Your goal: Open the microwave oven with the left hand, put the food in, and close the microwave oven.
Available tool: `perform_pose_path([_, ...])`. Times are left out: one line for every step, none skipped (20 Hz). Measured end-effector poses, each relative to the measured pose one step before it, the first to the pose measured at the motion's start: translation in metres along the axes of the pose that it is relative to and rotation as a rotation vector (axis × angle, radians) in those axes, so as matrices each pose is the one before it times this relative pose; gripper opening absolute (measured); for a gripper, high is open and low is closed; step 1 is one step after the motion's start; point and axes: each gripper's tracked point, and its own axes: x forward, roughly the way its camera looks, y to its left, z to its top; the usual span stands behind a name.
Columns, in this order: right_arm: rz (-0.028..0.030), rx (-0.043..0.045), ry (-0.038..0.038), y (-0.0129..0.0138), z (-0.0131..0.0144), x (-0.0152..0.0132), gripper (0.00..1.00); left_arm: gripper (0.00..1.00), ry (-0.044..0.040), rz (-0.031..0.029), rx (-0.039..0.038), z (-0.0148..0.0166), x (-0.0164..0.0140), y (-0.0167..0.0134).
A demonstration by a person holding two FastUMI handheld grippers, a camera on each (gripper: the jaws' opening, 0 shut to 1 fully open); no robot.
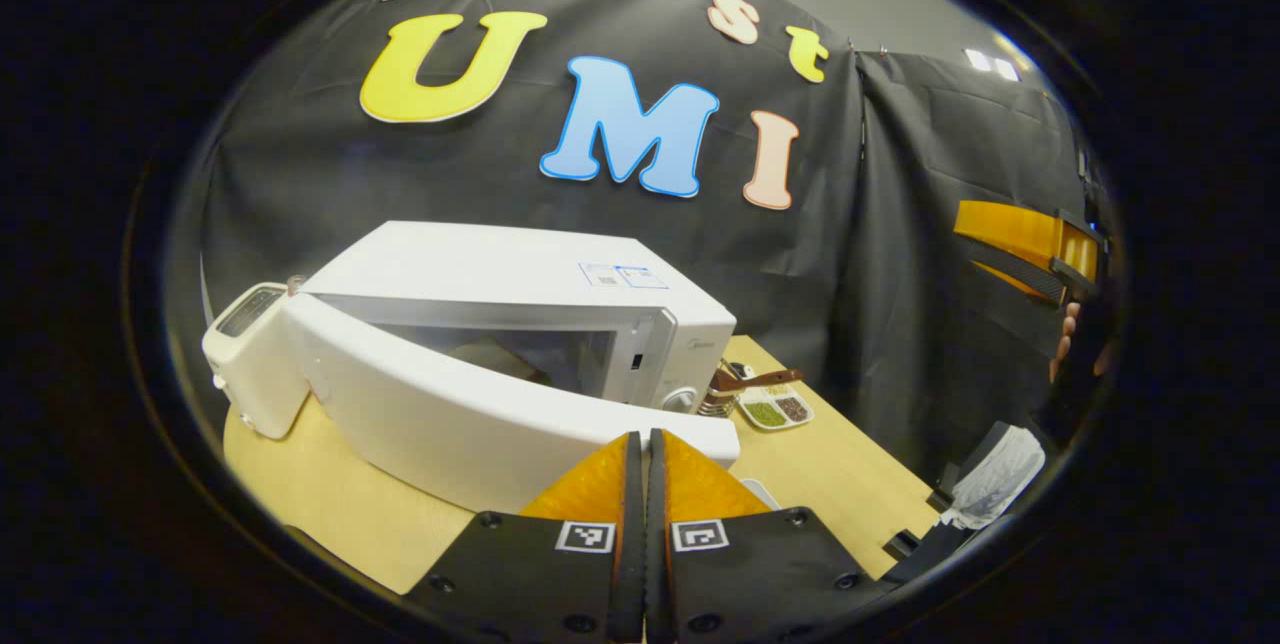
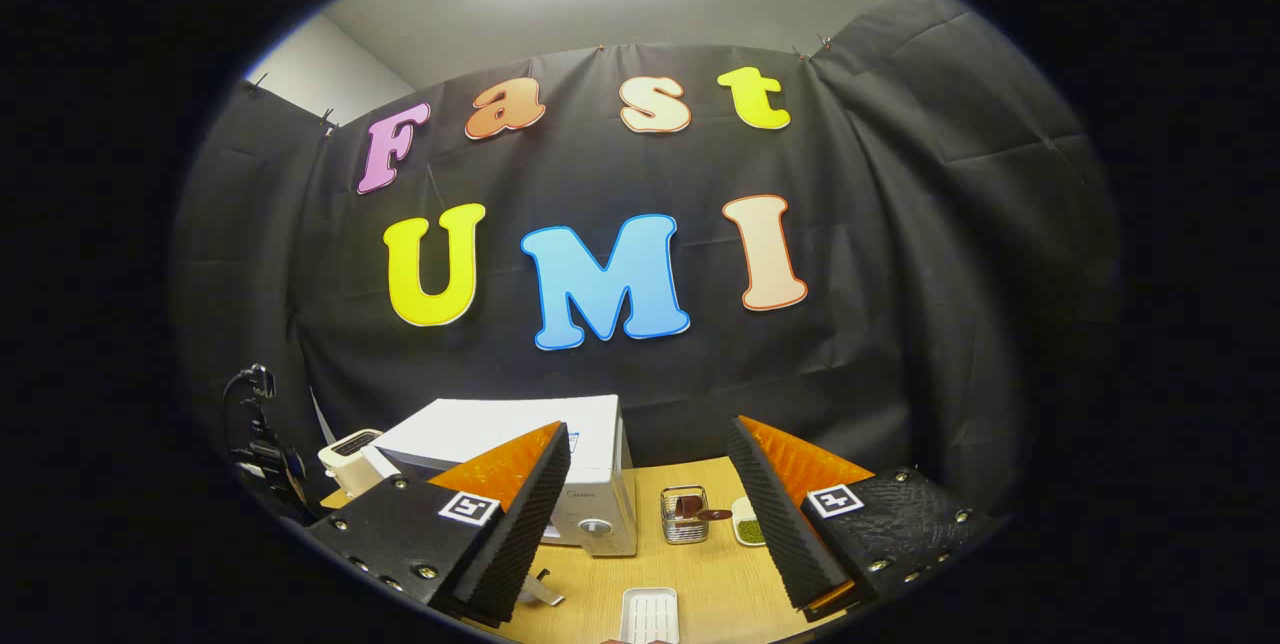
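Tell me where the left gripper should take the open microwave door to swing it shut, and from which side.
Probably push rather than pinch: the left gripper is shut, just in front of the door. Press on the outer face near the free end, farthest from the hinge, coming from the front towards the microwave.

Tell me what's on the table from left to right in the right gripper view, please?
Toaster → microwave → small wire basket → little dish of green bits. The white tray sits nearer, below the gap between microwave and basket.
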Motion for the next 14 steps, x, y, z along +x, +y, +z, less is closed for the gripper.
perform_pose_path([-0.00255, -0.01288, -0.00261, -0.00269, 0.00085, 0.00039, 0.96, 0.07, -0.00159, -0.00092, 0.00674, 0.00311, 0.00625, -0.00057])
perform_pose_path([-0.00113, -0.0079, -0.0015, -0.00221, 0.00036, 0.00076, 0.96, 0.07, -0.00128, -0.00061, 0.00037, 0.00409, 0.00629, -0.00062])
perform_pose_path([-0.00211, -0.00218, 0.00075, -0.0025, -0.00065, 0.0013, 0.96, 0.07, -0.00282, -0.00076, -0.00179, 0.00157, 0.0059, -0.00072])
perform_pose_path([-0.00099, 0.00401, 0.00112, -0.0013, -0.00043, 0.00024, 0.96, 0.07, -0.00075, 0.00315, -0.0014, 0.00368, 0.00731, 0.00072])
perform_pose_path([-0.0016, 0.00634, 0.00343, -0.00117, -0.00052, 0.00081, 0.96, 0.07, 0.00237, 0.00699, -0.00166, 0.00292, 0.00548, 0.00101])
perform_pose_path([-0.00213, 0.00486, 0.00594, -0.00144, -0.00191, 0.00133, 0.96, 0.07, 0.01754, 0.01743, -0.00534, -0.00425, 0.00412, 0.00358])
perform_pose_path([0.00093, 0.00197, 0.00379, -0.00059, -0.00067, 0.0008, 0.96, 0.07, 0.01409, 0.0103, -0.00679, -0.00223, 0.005, 0.00152])
perform_pose_path([0.00311, 0.00079, -0.00051, -0.00091, -0.00031, 0.00141, 0.96, 0.07, 0.00699, 0.00264, -0.00811, 0.00176, 0.00552, -0.00035])
perform_pose_path([0.00379, -0.00201, -0.00095, -0.0002, 0.00099, 0.00052, 0.96, 0.07, 0.00154, 0.00103, -0.00463, 0.00221, 0.0046, -0.00021])
perform_pose_path([0.00031, -0.00508, -0.00027, -0.00066, -0.00039, 0.00005, 0.96, 0.07, 0.00282, 0.00142, -0.00125, 0.00216, 0.00406, 0.00032])
perform_pose_path([-0.00085, -0.00363, -0.00075, -0.00152, 0.00014, 0.00025, 0.96, 0.07, 0.00124, 0.00307, 0.00216, 0.00262, 0.00506, -0.00003])
perform_pose_path([-0.00129, -0.00021, 0.00049, -0.00202, -0.00094, 0.00137, 0.96, 0.07, 0.00073, 0.00315, 0.00172, 0.00252, 0.00421, 0.00004])
perform_pose_path([-0.00029, 0.00258, 0.00244, -0.00146, -0.00005, 0.0012, 0.96, 0.07, 0.00034, 0.00085, 0.00051, 0.00219, 0.00484, 0.00027])
perform_pose_path([-0.0018, 0.00285, 0.00242, -0.0013, -0.00161, 0.00069, 0.96, 0.07, -0.00052, 0.0021, 0.00062, 0.00243, 0.00372, -0.0004])
